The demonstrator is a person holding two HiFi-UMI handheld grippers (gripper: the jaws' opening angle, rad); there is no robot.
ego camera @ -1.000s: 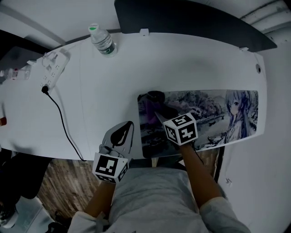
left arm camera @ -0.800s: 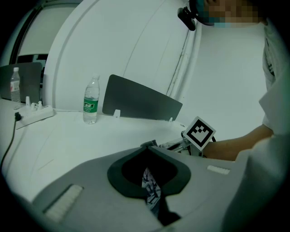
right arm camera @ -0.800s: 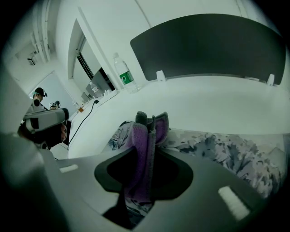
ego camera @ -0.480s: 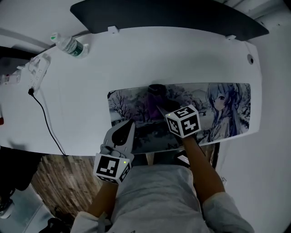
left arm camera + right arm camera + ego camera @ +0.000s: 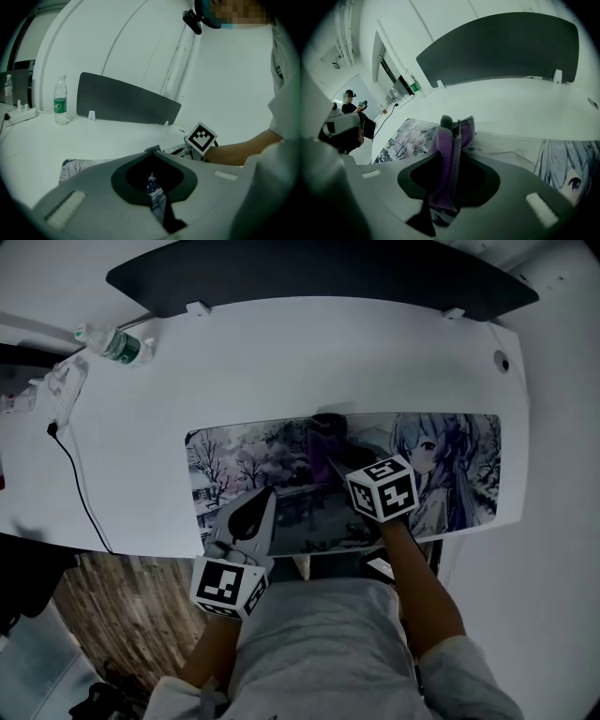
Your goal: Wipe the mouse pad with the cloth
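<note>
1. Since the earlier frames, the purple cloth [image 5: 326,432] had travelled from the mouse pad's left end to about its middle. The left gripper [image 5: 262,502], earlier off the pad's left edge, now hung over its near-left part.
2. The printed mouse pad [image 5: 225,465] lay flat on the white desk [image 5: 281,362]. Its long axis ran left to right, and its near edge reached the desk's front edge.
3. The cloth was pinched upright in the right gripper [image 5: 330,457], whose jaws were clamped tight on the folds. The cloth's bunched lower end seemed to touch the pad near its far edge.
4. The left gripper's jaws were closed together with nothing between them, and only a sliver of pad print showed through.
5. The anime figure half of the pad lay to the right of the cloth, along the long axis. The right gripper was the nearer one, so a further stroke would probably run rightward.
6. Farther out, a water bottle [image 5: 112,343] and a power strip [image 5: 66,381] sat at the desk's far left. A dark divider panel [image 5: 319,273] stood along the back.
</note>
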